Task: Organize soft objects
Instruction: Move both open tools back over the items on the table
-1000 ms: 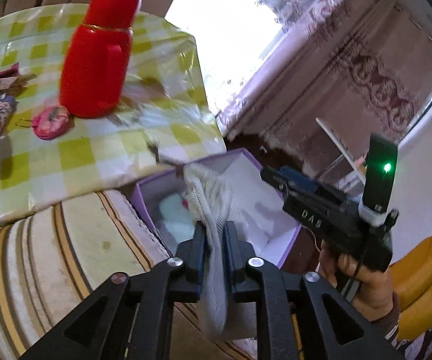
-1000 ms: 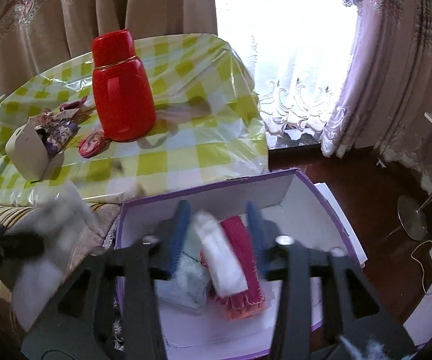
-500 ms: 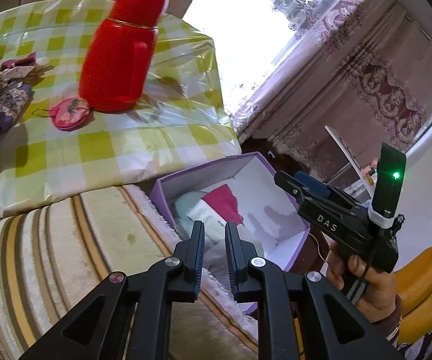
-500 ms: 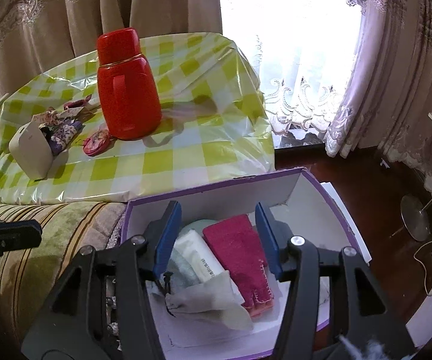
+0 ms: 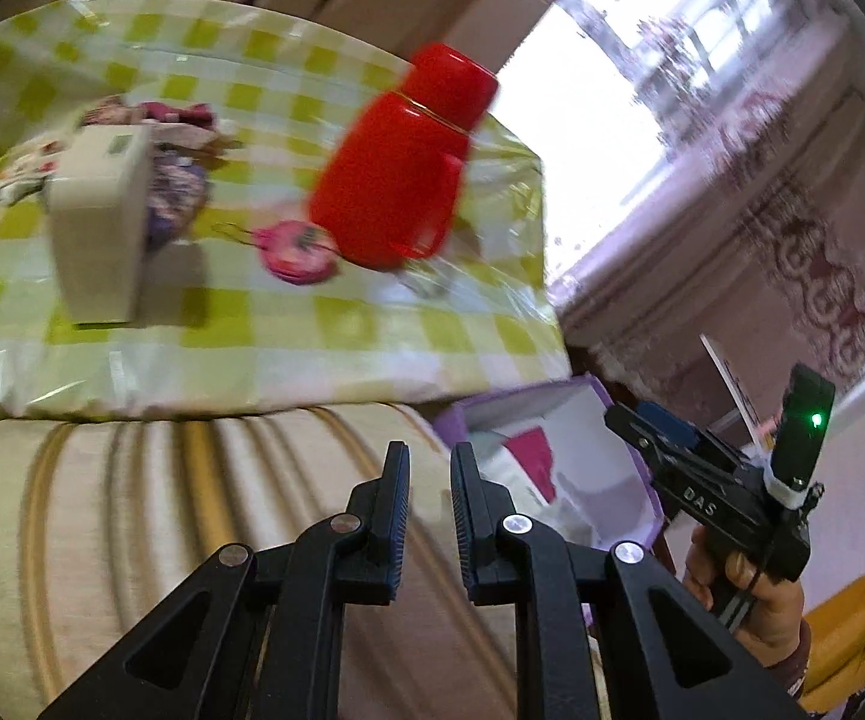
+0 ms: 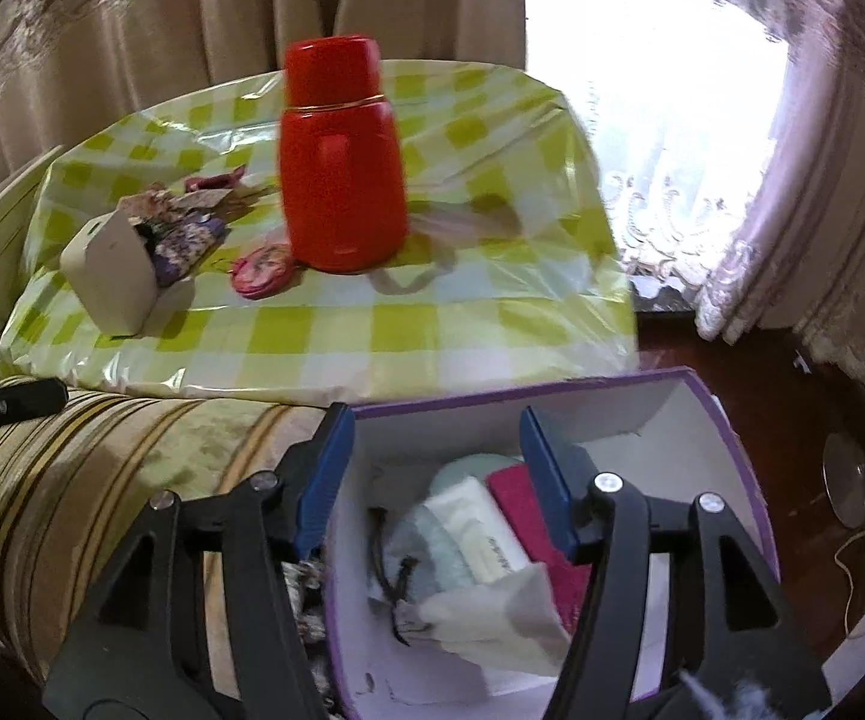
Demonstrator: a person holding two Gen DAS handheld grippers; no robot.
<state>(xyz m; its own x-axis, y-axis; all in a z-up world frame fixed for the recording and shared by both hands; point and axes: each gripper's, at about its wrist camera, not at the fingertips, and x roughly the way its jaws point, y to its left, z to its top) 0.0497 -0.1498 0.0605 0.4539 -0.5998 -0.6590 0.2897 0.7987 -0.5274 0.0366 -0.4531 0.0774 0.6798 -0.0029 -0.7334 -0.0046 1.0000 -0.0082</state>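
Striped sofa, purple box beside: teal cloth, red towel, white pouch stowed. Left gripper nearly closed, empty; right gripper opening, empty. Table's floral fabrics possibly remain.

1 box, 1 flask, 2 grippers

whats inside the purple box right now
In the purple box: a crimson towel, a pale teal cloth, a white folded pack and a cream cloth on top. Anything beneath them is covered.
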